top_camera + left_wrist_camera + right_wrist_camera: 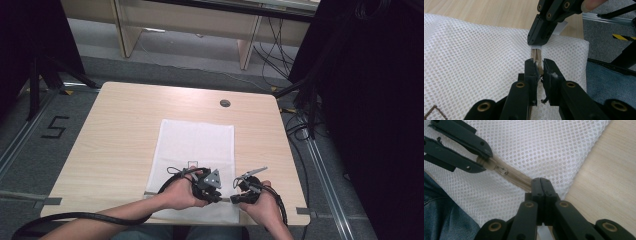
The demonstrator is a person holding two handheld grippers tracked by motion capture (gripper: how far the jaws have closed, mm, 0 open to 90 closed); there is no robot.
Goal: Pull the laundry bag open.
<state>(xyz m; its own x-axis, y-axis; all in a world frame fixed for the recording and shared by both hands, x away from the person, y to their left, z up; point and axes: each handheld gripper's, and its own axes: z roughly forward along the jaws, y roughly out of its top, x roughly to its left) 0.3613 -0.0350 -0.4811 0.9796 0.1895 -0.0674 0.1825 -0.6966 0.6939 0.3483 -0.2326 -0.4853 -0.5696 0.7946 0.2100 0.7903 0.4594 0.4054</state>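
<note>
A white mesh bag [195,145] lies flat on the wooden table [120,135], with a beige zipper [520,180] along its near edge. My left gripper [539,68] is shut on the zipper pull [499,168], seen in the high view at the bag's near edge [214,194]. My right gripper [541,183] is shut on the end of the zipper at the bag's corner, a short way from the left one. From the left gripper view the right gripper [537,44] pinches a white tab at that end. In the high view the right gripper [234,199] almost touches the left.
Both hands sit at the table's near edge, above blue-jeaned legs [609,80]. A round cable hole [225,103] is at the table's far side. Black stands and cables [305,100] stand on the floor to the right, a wooden desk [190,25] beyond.
</note>
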